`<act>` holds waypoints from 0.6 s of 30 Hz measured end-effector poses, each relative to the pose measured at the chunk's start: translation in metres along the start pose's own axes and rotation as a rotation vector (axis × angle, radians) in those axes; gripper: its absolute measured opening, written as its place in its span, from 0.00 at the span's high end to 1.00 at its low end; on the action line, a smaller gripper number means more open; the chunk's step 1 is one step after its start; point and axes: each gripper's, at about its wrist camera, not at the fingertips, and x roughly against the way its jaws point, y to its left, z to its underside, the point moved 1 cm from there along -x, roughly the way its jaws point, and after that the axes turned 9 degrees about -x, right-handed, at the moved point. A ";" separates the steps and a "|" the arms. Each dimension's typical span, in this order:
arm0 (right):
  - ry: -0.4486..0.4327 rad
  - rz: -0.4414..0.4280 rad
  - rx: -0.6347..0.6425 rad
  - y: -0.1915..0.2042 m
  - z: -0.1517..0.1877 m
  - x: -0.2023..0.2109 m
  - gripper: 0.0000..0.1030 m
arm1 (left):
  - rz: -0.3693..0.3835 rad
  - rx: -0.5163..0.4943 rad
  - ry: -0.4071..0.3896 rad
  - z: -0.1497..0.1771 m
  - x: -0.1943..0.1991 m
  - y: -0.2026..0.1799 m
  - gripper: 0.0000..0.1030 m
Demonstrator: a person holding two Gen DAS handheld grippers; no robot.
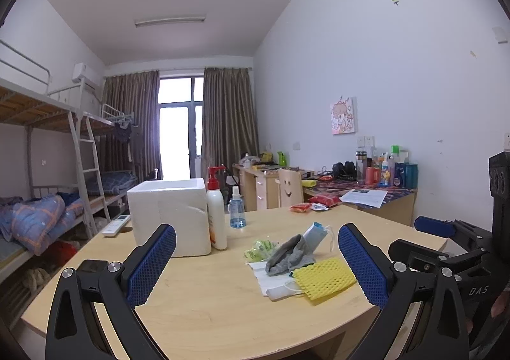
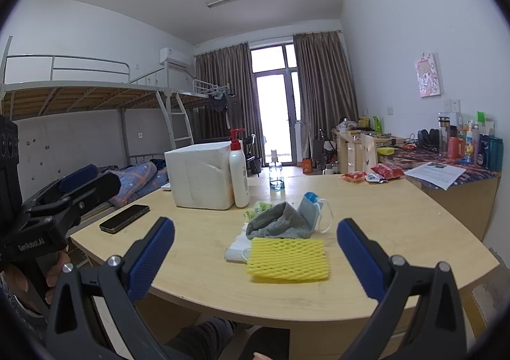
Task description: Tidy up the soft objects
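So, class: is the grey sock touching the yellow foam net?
Touching. The right wrist view shows the grey sock lying right against the yellow foam net's far edge, with no table showing between them.

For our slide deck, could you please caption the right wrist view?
Open right gripper faces yellow foam net, grey sock and face masks on the table.

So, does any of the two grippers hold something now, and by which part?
Nothing is held. The left gripper and the right gripper are both open and empty; the yellow foam net lies untouched on the table.
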 end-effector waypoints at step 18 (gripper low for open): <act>-0.010 0.003 0.004 0.000 0.001 0.003 0.00 | 0.019 -0.003 -0.004 0.000 0.002 -0.001 0.01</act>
